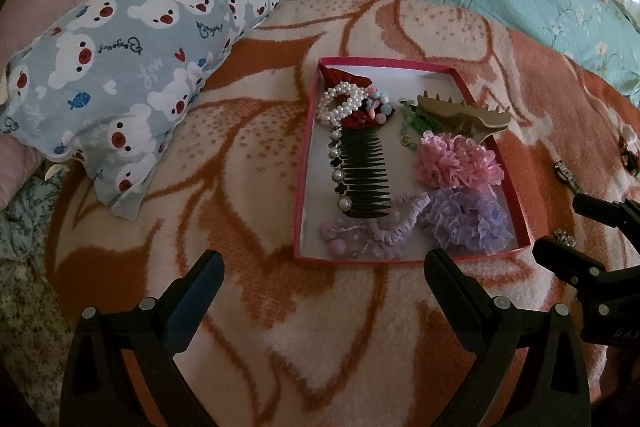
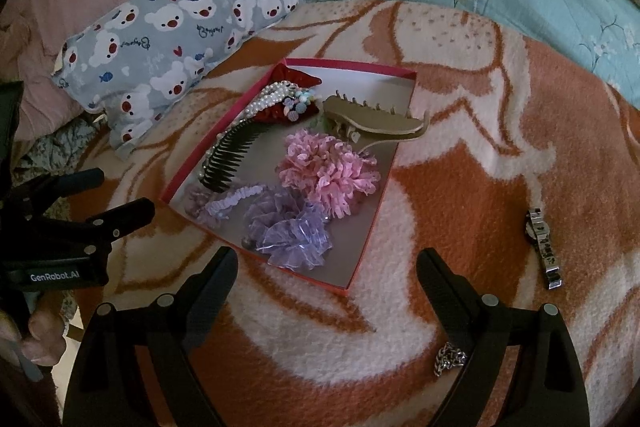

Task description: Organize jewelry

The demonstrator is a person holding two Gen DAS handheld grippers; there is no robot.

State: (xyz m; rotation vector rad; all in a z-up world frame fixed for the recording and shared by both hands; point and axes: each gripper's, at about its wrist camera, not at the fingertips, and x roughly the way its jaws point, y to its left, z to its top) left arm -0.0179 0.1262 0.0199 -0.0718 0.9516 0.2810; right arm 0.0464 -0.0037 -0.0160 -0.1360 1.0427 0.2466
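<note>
Left wrist view: my left gripper (image 1: 324,267) hangs wide open and empty over the blanket (image 1: 248,155), just near of the red box (image 1: 516,195). The box already holds a black comb (image 1: 366,173), a pearl piece (image 1: 340,105), a tan claw clip (image 1: 464,113) overhanging its far-right rim, and pink (image 1: 458,159) and purple scrunchies (image 1: 470,221). My worry here is that clip: I judge a nudge to the box could tip it out onto the blanket.

Right wrist view: my right gripper (image 2: 328,271) is also spread wide, holding nothing, near the box's near corner. The loose pieces lie outside the box: a metal watch (image 2: 542,247) well to the right, and a silver chain (image 2: 450,359) bunched just beside my right finger (image 2: 448,291). The chain looks thin and sunk in the fleece; I expect the pads could pinch pile with it, or let links slip. The watch looks jointed and glossy, so it may slip in a loose grip.
</note>
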